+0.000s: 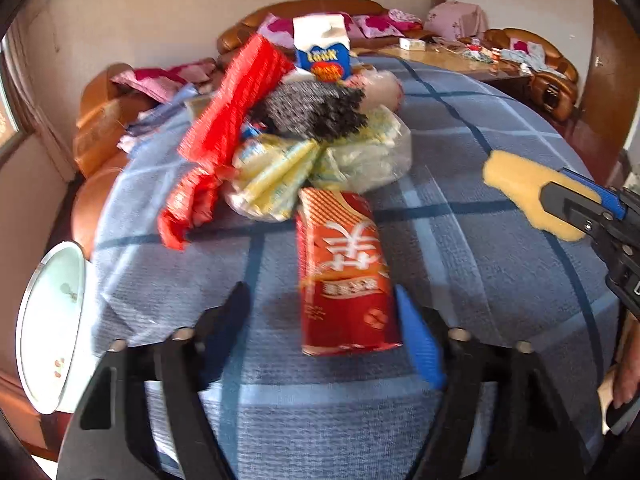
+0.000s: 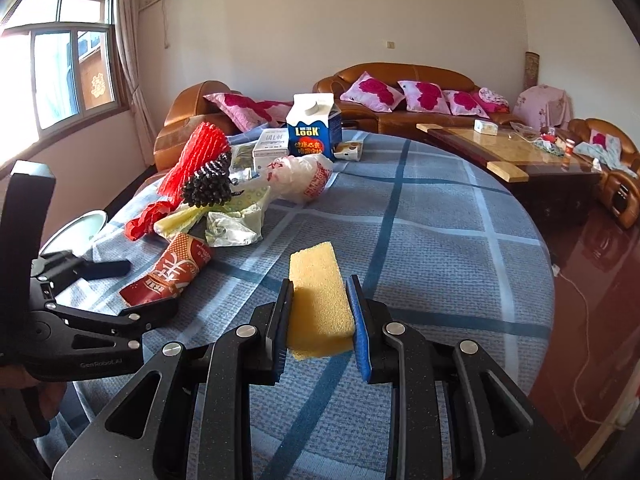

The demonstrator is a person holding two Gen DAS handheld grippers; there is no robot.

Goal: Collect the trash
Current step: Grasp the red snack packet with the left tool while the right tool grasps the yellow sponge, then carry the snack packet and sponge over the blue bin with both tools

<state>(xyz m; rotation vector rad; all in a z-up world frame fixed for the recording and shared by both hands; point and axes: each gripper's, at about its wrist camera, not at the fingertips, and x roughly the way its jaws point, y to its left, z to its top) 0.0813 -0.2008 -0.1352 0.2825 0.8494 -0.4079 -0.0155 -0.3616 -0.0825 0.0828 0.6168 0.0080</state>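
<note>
A red snack wrapper (image 1: 346, 276) lies flat on the blue checked desk (image 1: 500, 280), nearest piece of a trash heap not yet cleared. Behind it are crumpled yellow-green bags (image 1: 316, 168), red foam netting (image 1: 236, 116), black netting (image 1: 316, 112), a white plastic bag (image 2: 300, 176) and a blue milk carton (image 2: 314, 128) standing upright with small boxes beside it. The left tongs (image 1: 320, 312) are spread wide around the wrapper's near end, one tip on each side; motion blur makes it hard to say whether they touch it. The right tongs (image 2: 320, 312) grip a yellow sponge (image 2: 320, 300), held above bare cloth well clear of the heap. A white bowl (image 1: 52, 320) sits tilted at the desk's left edge; whether it serves as the bin is unclear. Judging by the pile, collection has barely begun: nearly everything remains, the wrapper likely first.
</note>
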